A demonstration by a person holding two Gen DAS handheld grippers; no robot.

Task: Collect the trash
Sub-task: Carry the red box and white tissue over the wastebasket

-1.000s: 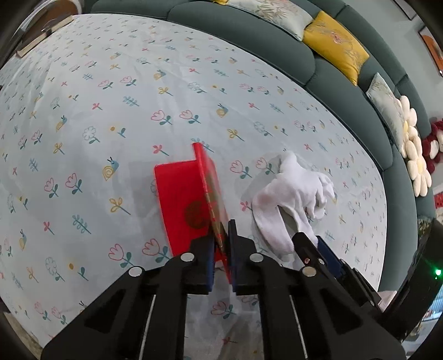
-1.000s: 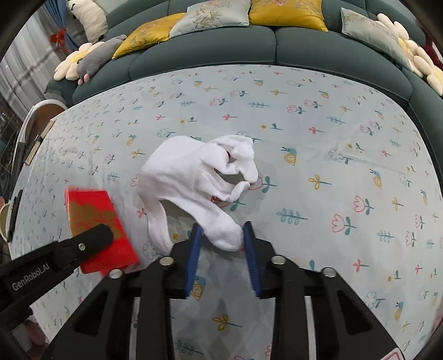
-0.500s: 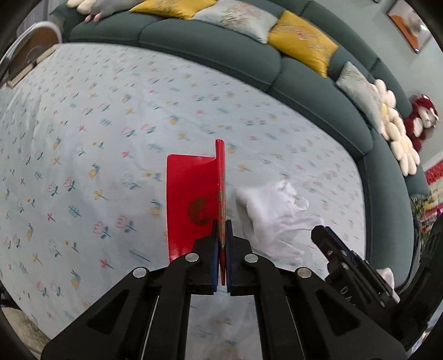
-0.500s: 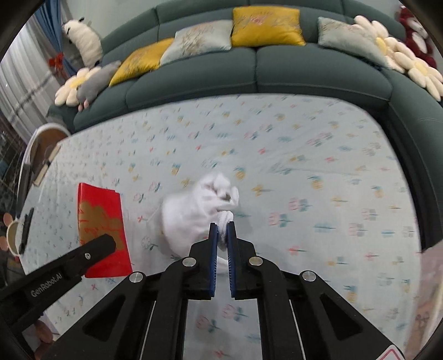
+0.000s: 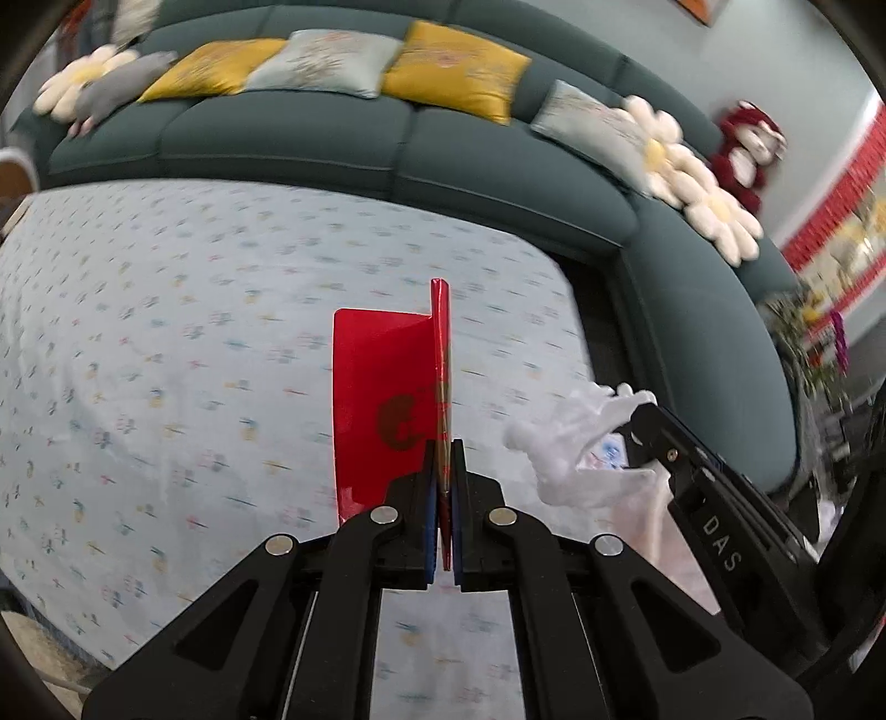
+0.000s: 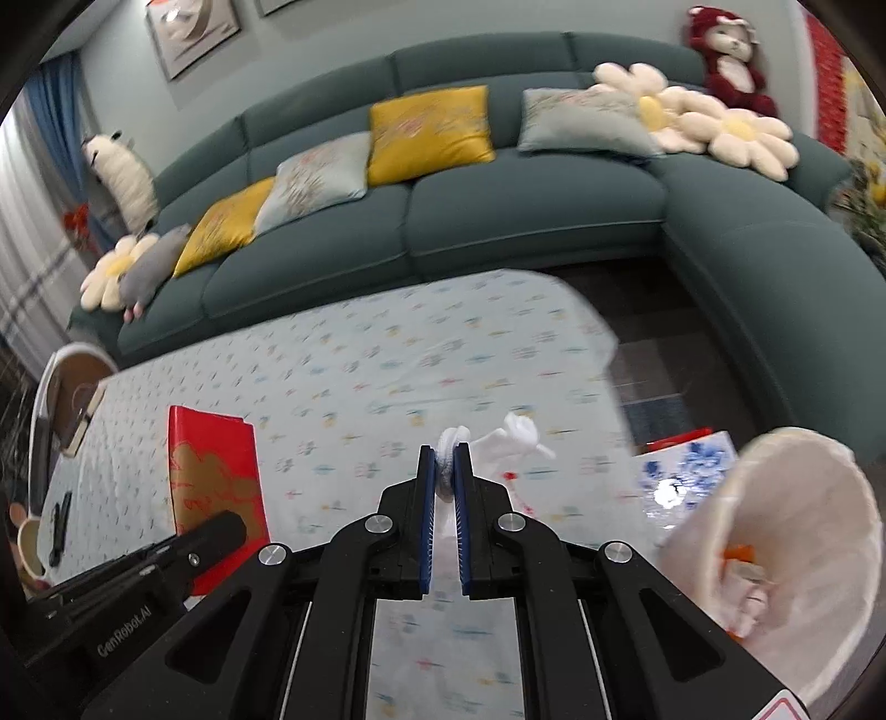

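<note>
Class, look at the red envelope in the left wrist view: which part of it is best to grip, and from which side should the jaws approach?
Grip the near edge of the red envelope, coming in edge-on from the holder's side. It is flat and thin, so only a rim fits between the jaws. The left gripper shows this: shut on that edge, the envelope stands out beyond it, clear of the tablecloth.

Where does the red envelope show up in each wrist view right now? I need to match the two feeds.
Left wrist: the red envelope stands at centre frame, pinched edge-on in the left claw.
Right wrist: the same envelope sits at lower left, above the left claw's black finger.
Shared landmark: the red plush toy on the sofa's back.
</note>
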